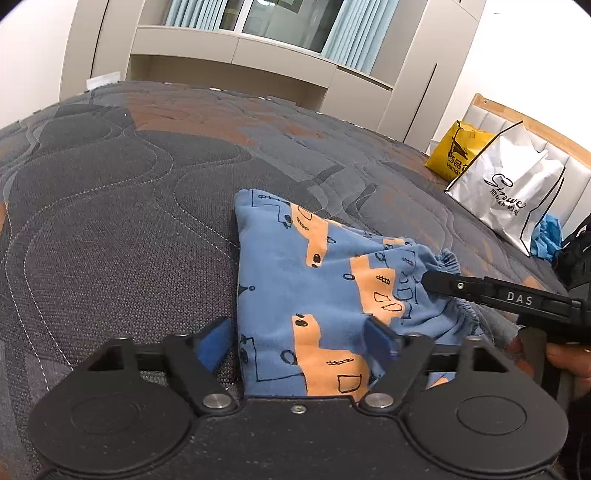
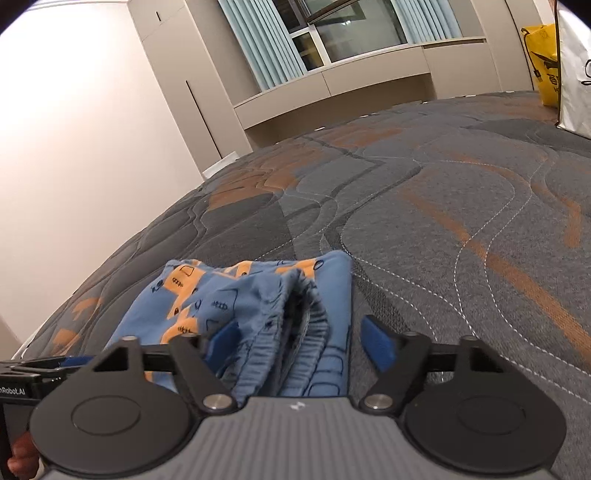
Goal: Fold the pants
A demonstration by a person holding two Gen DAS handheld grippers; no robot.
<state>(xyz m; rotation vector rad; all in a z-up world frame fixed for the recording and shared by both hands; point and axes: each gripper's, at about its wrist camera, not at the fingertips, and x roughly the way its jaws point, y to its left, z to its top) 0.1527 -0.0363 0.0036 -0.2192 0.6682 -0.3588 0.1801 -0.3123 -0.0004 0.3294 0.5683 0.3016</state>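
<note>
Small blue pants [image 1: 314, 291] with orange patches and black drawings lie bunched on a dark quilted bed. My left gripper [image 1: 299, 341] is open, its blue pads on either side of the near edge of the cloth. My right gripper [image 2: 299, 341] is open too, straddling the gathered elastic waistband [image 2: 299, 332]. In the left wrist view a finger of the right gripper [image 1: 432, 280] reaches in from the right onto the waistband [image 1: 454, 266]. The pants also show in the right wrist view [image 2: 207, 295], folded over in a heap.
The bed [image 1: 110, 221] has a grey and orange quilted cover. A white paper bag [image 1: 509, 192] and a yellow bag [image 1: 454, 151] stand at the headboard on the right. Beige cabinets and a curtained window [image 1: 280, 22] lie beyond the bed.
</note>
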